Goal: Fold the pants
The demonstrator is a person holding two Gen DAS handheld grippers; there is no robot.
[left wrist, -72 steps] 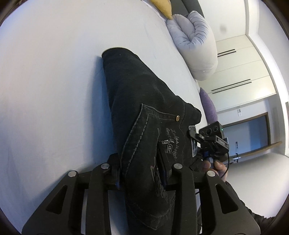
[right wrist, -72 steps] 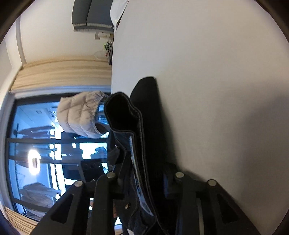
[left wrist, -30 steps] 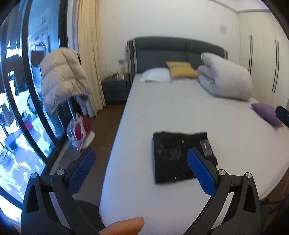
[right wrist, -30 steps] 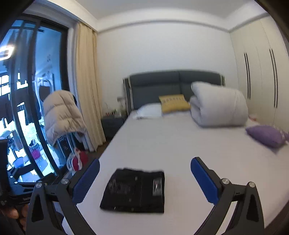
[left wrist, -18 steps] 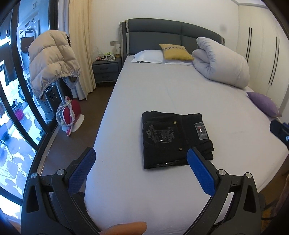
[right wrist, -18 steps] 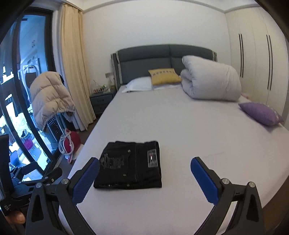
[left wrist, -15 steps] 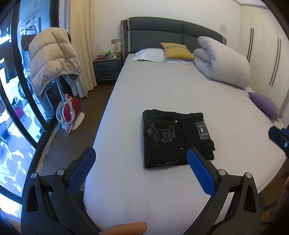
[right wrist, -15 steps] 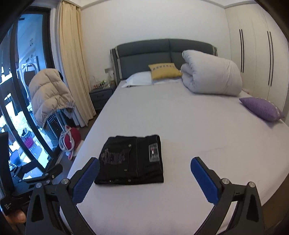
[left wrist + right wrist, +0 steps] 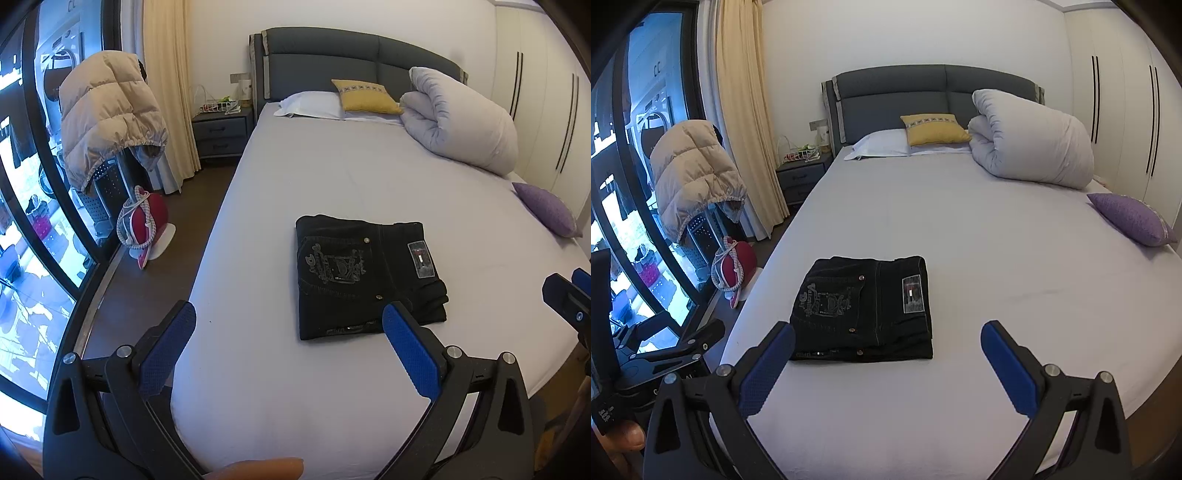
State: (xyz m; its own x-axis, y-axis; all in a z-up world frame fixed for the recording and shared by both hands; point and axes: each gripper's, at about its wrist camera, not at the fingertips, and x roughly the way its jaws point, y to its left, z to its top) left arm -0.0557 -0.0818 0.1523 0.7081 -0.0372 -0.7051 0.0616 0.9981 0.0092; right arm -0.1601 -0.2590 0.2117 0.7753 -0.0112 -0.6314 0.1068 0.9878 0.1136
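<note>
Bedroom seen from two handheld gripper cameras. In the left wrist view the left gripper (image 9: 288, 347) is seen with its blue-padded jaws spread wide and nothing between them, and part of the right gripper (image 9: 569, 295) is glimpsed at the right edge; a fingertip (image 9: 258, 469) is caught at the bottom edge. In the right wrist view the right gripper (image 9: 886, 362) is likewise shown wide open and empty, while the black body of the left gripper (image 9: 657, 358) is seen at lower left, its jaws hidden there. A wire basket (image 9: 798, 151) with small items that cannot be made out is seen on the nightstand (image 9: 799, 177). The black pants (image 9: 365, 280) are laid flat on the bed (image 9: 332, 184) near its foot, folded into a neat rectangle, with an embroidered back pocket, metal rivets and a waistband patch facing up. The pants are touched by neither gripper. A rolled duvet (image 9: 458, 118), a yellow cushion (image 9: 365, 96) and a purple cushion (image 9: 1134, 218) are seen farther up the bed.
</note>
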